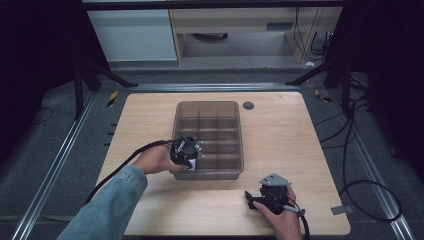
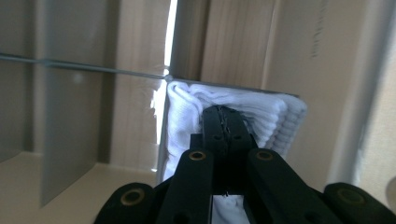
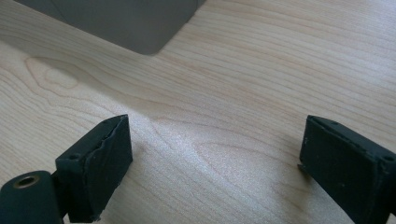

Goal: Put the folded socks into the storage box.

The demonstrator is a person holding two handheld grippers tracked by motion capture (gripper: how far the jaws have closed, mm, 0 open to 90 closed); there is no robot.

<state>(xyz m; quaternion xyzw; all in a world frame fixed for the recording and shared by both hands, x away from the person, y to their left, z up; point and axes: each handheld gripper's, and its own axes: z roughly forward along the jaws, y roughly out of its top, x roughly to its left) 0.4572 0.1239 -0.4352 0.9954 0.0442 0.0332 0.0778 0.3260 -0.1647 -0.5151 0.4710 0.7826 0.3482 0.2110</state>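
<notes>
Lowering a white folded cloth into the smoky plastic bin looks like the step in hand. Sits on the wooden table, divided by thin walls into a grid of compartments. Held over the near left corner of the bin, in the left gripper, jaws pinched tight on the folded edge, the cloth hanging just past a divider wall in the left gripper view. Probably best done by keeping the hand level, centring the bundle over one compartment before going down, and letting go only once the fabric rests on the floor of the cell; whether it already touches bottom cannot be told. Worth watching: the thin dividers on either side, close enough to snag a loose fold or tip the cloth across two cells, and the trailing cable running back along the sleeve.

Resting apart near the front edge, well clear of the bin: the right gripper, jaws spread wide over bare wood, holding nothing. Farther back, a small dark round cap set in the tabletop beside the bin's far corner. Nothing there in the way.
</notes>
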